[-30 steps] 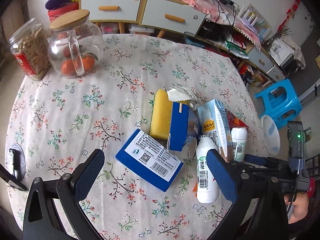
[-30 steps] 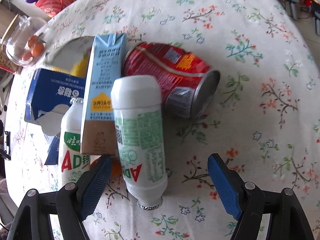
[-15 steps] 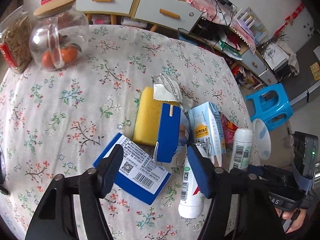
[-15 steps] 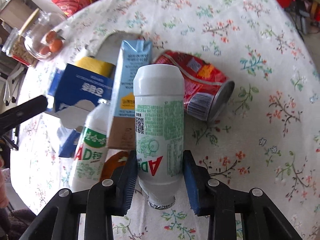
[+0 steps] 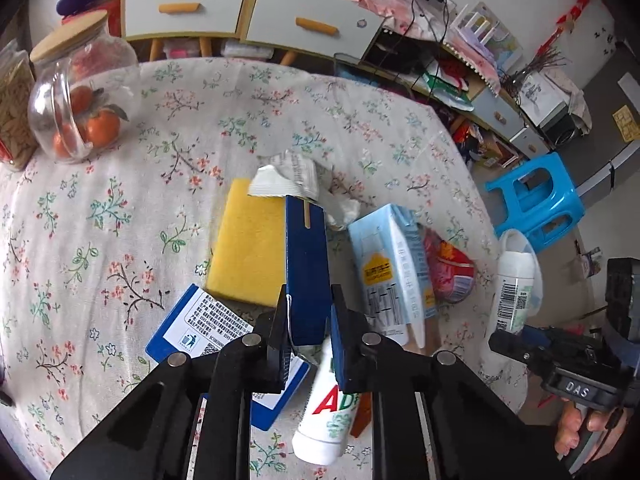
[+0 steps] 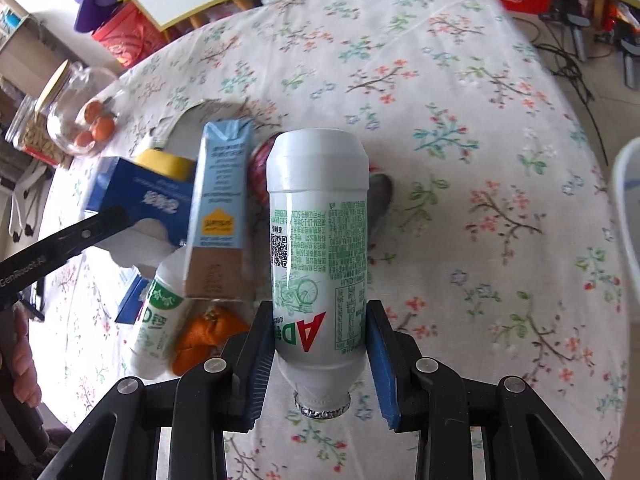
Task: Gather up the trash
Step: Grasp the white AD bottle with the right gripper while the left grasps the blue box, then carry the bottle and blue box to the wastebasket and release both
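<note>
My left gripper point(image 5: 310, 330) is closing its jaws, and both pads press the upright panel of a torn blue carton point(image 5: 306, 264). A white-labelled blue panel point(image 5: 200, 328) lies flat beside it. My right gripper point(image 6: 320, 344) is shut on a white AD bottle point(image 6: 318, 240) and holds it neck-down above the cloth. The same bottle point(image 5: 514, 292) shows at the right of the left wrist view. On the table lie a yellow sponge point(image 5: 248, 248), a pale blue milk carton point(image 5: 384, 264), a crushed red can point(image 5: 448, 272), a second AD bottle point(image 5: 328, 412), a torn wrapper point(image 5: 292, 178) and orange peel point(image 6: 208, 332).
A glass jar of oranges point(image 5: 76, 104) and a jar of nuts stand at the table's far left. A white container rim point(image 6: 626, 208) sits at the right edge. A blue stool point(image 5: 536, 200) and cluttered drawers lie beyond the round floral table point(image 6: 460, 120).
My left gripper moved forward and its jaws came together onto the blue carton. My right gripper shut on the white bottle, then lifted it off the cloth.
</note>
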`<state>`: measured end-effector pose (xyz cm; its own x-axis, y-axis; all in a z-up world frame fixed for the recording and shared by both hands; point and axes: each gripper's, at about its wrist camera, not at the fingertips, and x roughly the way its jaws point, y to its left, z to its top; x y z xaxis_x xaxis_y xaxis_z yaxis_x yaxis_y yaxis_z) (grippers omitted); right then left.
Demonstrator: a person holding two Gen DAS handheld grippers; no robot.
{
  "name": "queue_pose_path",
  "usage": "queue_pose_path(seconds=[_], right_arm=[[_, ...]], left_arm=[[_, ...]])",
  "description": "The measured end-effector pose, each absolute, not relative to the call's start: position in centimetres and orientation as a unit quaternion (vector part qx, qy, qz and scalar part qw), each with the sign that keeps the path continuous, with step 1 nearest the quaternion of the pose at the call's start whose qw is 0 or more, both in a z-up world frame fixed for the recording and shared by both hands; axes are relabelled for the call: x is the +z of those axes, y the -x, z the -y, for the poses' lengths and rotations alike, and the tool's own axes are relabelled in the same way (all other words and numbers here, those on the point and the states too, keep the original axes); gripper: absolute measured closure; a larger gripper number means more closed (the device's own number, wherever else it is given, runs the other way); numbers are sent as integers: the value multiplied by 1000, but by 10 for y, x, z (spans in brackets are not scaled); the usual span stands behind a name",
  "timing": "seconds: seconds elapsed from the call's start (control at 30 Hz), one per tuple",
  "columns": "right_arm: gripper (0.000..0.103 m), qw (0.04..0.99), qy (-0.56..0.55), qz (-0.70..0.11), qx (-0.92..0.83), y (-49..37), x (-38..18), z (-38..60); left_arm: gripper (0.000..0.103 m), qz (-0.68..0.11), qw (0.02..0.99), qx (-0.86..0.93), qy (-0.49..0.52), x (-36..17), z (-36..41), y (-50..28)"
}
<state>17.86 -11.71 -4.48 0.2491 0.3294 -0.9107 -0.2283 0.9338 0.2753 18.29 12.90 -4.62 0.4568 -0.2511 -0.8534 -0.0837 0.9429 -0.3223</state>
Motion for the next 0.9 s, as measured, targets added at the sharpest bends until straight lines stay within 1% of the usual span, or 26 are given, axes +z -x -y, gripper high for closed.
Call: queue_pose_path(seconds=[0.13,0.47,0.9], right_arm=[[64,794,-59,-582,167,-181,-40,134],[64,805,-103,-567,143,-188,-24,180],[64,807,-185,-557,60,-203,-25,285]], left_arm=[[87,-493,857,-43,147,-26,-128,-174],[87,-456,870,-57,180,2,-136,-156],[87,-436,876,-119,169,31,-78,-155]])
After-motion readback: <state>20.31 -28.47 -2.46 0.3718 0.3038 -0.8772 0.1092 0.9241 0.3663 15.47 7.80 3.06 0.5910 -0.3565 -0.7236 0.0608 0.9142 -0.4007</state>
